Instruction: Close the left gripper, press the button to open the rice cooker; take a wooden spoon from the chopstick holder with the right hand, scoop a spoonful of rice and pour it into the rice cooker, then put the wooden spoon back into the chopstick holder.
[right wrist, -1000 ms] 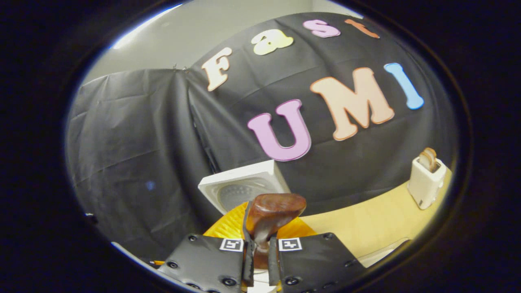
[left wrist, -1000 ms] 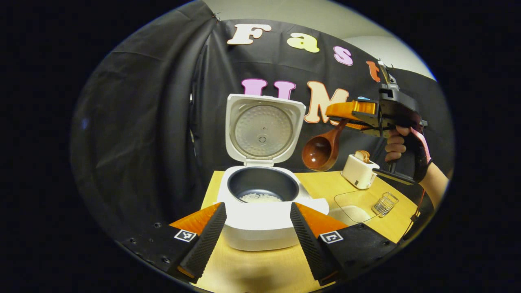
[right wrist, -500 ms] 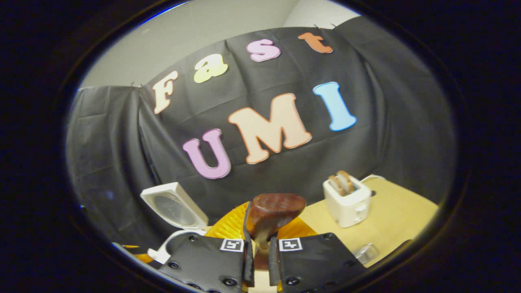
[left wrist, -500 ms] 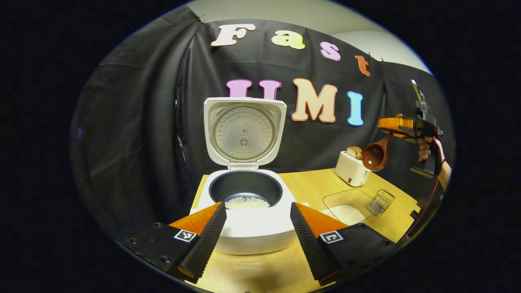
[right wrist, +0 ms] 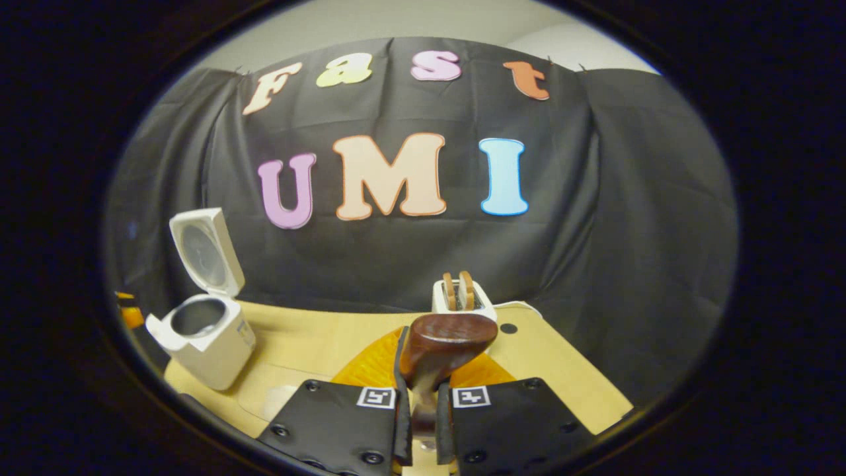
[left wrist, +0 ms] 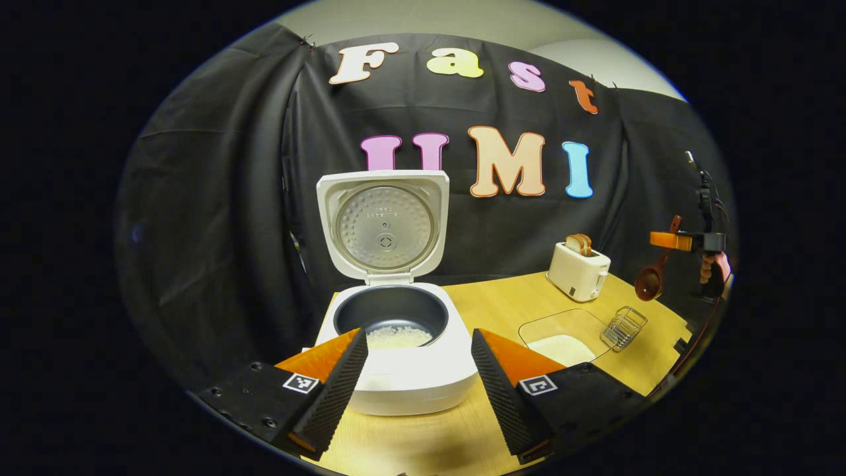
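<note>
Wooden spoon (right wrist: 441, 357) clamped by its handle between both fingers of right gripper (right wrist: 423, 423), fingers pressed shut on the wood; bowl of the spoon hanging below the grip, handle running up and slightly tilted, as seen from afar in left gripper view (left wrist: 654, 274). Chopstick holder (left wrist: 622, 327), a small wire basket, standing on the table (left wrist: 502, 304) near its right edge, just beside the shallow clear tray of rice (left wrist: 562, 337). Key relation: holder below and somewhat toward the table's middle from the suspended spoon, so return judged to call for a short inward shift, then a descent along the spoon's near-vertical long axis, bowl first or handle first not decidable from these views. Right gripper clearly the nearer one to the holder; left gripper (left wrist: 416, 380) held low before the rice cooker (left wrist: 403, 370), fingers spread apart with nothing between them. Cooker lid (left wrist: 383, 225) raised upright, white rice lying in the dark inner pot (left wrist: 395, 317); pouring step judged done, replacing the spoon judged the step in hand. Toaster (left wrist: 580, 268) with bread at the table's rear, apart from the path. Risk judged: spoon bowl catching the wire rim if lowered off-centre.
</note>
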`<control>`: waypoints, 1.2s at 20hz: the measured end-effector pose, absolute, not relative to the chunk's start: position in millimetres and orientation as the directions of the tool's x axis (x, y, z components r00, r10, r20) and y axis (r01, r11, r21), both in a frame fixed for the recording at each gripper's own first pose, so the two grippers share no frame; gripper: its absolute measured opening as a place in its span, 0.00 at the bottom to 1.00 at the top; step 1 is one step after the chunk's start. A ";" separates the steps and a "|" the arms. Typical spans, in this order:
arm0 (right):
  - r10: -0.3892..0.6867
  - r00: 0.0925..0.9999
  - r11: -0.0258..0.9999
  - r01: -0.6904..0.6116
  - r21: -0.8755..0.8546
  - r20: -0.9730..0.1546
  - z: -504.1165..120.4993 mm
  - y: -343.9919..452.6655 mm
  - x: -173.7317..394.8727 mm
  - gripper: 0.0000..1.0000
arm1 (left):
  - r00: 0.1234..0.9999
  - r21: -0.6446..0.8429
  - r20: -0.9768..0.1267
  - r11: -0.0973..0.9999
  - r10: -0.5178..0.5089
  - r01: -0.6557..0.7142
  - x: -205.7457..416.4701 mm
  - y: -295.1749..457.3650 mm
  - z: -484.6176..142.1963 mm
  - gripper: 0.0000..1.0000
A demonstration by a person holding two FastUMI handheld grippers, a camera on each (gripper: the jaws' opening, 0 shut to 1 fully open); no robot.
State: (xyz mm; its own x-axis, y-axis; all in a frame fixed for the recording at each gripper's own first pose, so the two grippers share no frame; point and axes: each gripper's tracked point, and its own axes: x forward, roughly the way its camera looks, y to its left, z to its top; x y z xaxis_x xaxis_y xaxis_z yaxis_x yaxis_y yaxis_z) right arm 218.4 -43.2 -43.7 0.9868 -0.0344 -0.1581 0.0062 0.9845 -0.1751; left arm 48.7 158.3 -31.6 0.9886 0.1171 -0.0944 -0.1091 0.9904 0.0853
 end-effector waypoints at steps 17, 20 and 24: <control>0.026 0.946 0.971 -0.100 -0.217 -0.323 -179.5 -75.8 247.8 0.18 | 0.966 0.044 -0.074 0.969 0.246 -0.243 47.5 129.2 -17.5 0.94; 0.033 0.939 0.984 -0.090 -0.153 -0.342 -185.0 -79.9 245.5 0.22 | 0.965 0.048 -0.062 0.967 0.254 -0.251 48.5 130.1 -14.4 0.94; 0.038 0.929 0.996 -0.064 -0.057 -0.369 -186.0 -86.9 242.7 0.31 | 0.969 0.030 -0.058 0.970 0.242 -0.241 48.5 129.8 -15.3 0.93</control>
